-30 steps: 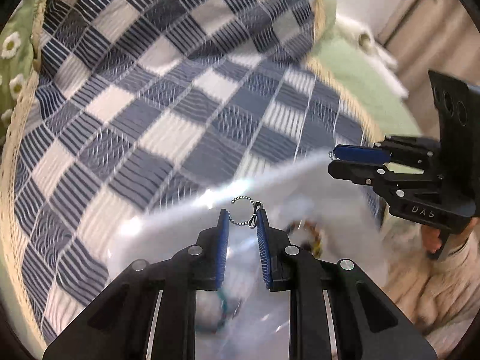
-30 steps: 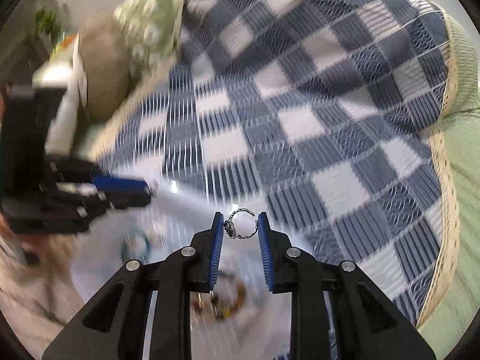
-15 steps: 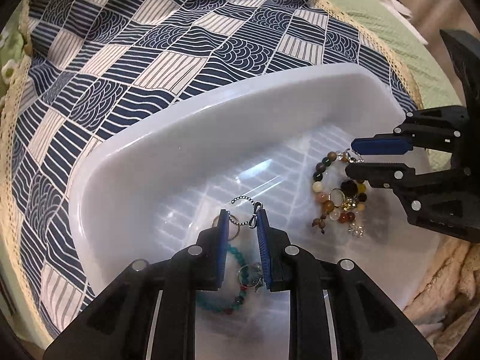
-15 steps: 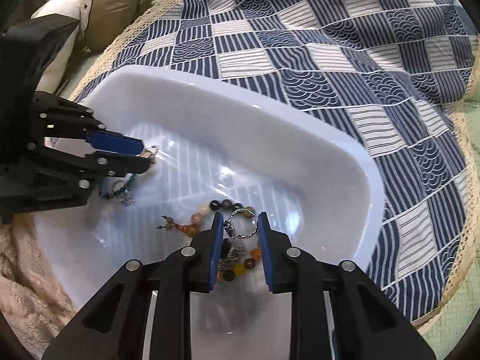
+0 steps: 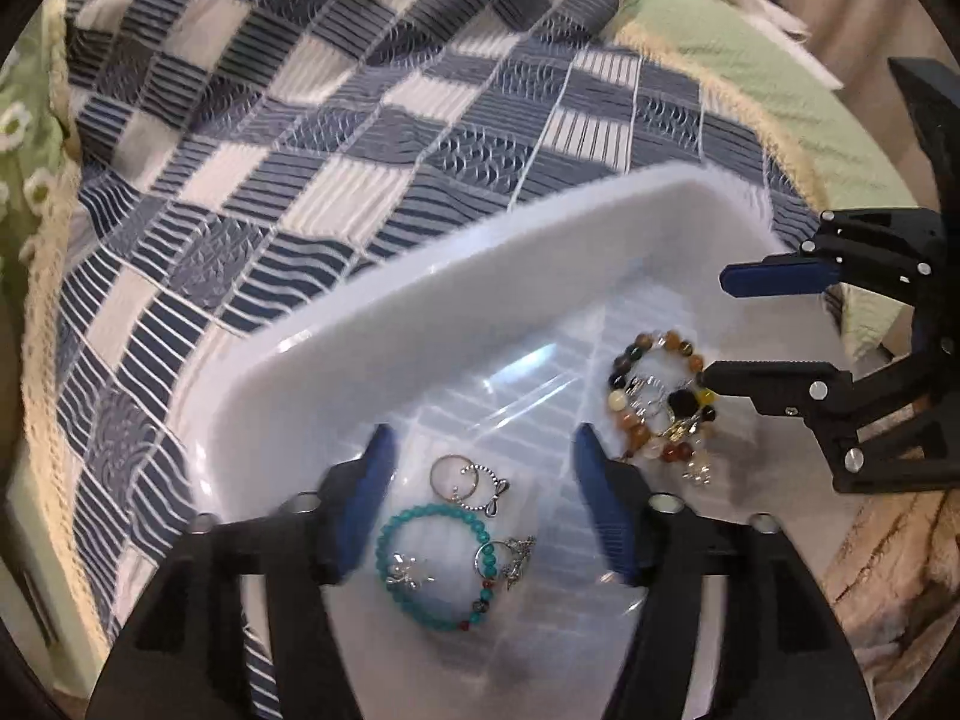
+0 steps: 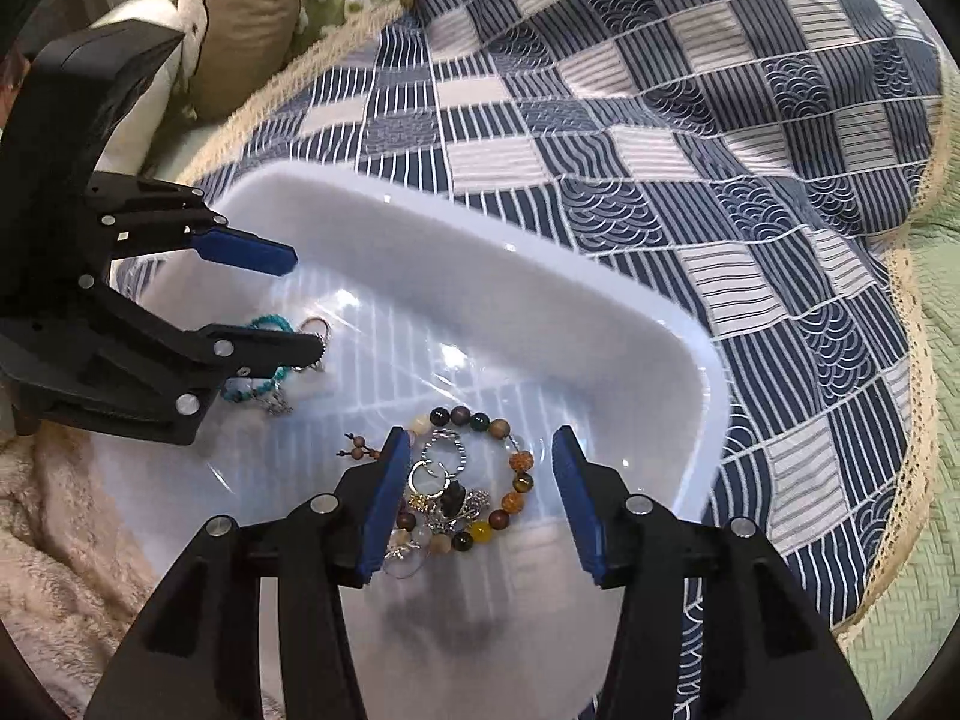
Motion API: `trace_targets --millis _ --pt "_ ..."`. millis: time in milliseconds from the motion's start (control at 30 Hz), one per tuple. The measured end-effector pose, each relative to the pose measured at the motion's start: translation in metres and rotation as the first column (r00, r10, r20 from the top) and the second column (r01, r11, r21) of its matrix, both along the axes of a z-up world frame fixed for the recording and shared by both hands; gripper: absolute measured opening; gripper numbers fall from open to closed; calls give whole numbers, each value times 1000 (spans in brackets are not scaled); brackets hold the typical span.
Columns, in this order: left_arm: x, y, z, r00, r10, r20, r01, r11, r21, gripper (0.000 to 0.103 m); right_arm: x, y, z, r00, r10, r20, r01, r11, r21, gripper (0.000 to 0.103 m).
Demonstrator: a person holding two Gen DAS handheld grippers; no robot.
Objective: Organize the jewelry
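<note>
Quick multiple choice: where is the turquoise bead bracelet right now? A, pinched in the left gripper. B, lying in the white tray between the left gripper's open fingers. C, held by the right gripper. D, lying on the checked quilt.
B: the turquoise bead bracelet lies on the floor of the white tray, and the left gripper stands open around it, touching nothing.

A bed carries everything — its blue-and-white checked blanket fills the upper right of the frame. A white tray lies on it at centre, with a beige pillow upper left.
</note>
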State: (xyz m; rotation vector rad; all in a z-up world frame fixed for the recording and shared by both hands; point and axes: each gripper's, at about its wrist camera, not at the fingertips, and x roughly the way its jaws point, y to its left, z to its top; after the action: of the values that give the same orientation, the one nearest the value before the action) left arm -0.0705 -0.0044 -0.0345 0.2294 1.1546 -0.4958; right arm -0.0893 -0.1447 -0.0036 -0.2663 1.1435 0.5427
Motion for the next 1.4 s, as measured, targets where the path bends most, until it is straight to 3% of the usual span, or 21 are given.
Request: trace_targets --millis 100,167,233,300,500,767,1400 --pt "-5 9 18 997 39 67 -37 999 -26 78 -5 -9 12 999 -39 31 39 999 14 58" --pt "-12 12 28 989 68 133 -68 998 -1 85 -12 -9 15 998 -38 49 38 999 7 69" --pt "-20 16 36 978 89 191 -94 995 15 87 -19 -8 16 998 -29 53 28 1000 12 79" --pt "-24 21 36 973 119 198 -126 992 27 87 -26 -7 14 999 -21 38 20 999 25 86" --pt "-27 23 26 981 126 148 -129 992 7 87 -36 0 7 1000 -4 3 4 999 43 88" --pt "-25 27 17 976 157 149 -166 985 45 87 -32 0 -3 1000 -23 -16 23 999 24 88" --pt "-28 27 10 979 132 152 -149 984 99 87 -25 19 -10 999 -12 -35 12 1000 -13 88"
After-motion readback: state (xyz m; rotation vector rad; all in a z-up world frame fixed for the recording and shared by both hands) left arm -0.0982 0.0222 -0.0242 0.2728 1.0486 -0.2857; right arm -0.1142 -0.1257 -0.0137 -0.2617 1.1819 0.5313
